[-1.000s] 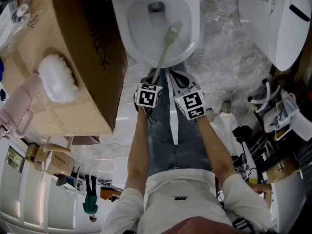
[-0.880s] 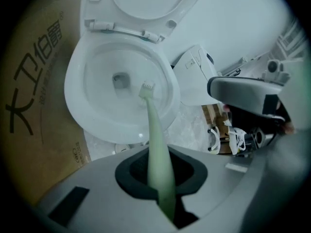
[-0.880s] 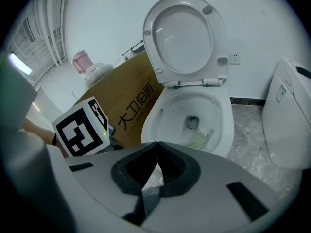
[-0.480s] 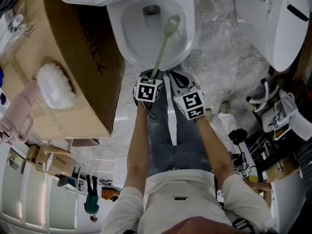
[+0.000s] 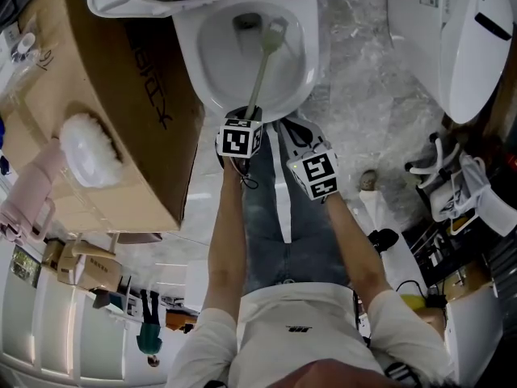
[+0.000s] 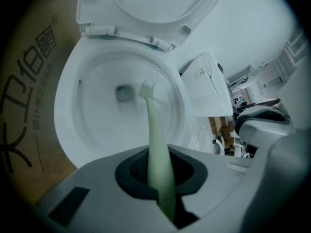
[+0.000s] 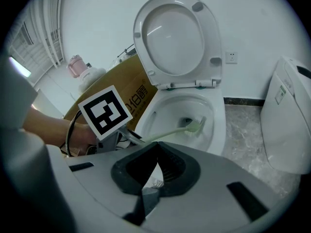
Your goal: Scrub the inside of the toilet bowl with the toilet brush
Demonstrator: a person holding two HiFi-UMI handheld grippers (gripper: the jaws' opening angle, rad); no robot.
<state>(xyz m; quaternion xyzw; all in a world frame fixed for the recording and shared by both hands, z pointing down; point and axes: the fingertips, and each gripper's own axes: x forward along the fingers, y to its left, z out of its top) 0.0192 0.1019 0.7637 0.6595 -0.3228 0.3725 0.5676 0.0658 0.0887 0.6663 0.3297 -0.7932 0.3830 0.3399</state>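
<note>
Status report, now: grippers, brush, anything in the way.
Left gripper shut on the toilet brush handle. Right gripper shut, empty, alongside. Brush head down in the toilet bowl, beside the drain. Nothing blocking the bowl.

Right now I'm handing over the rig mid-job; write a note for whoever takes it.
Left gripper: shut on the toilet brush, by its handle.
Right gripper: shut, empty, beside the left.
Brush head is inside the toilet bowl, next to the drain; lid up.
Scrubbing under way; coverage can't be told.
Left to do: work round the bowl wall.
</note>
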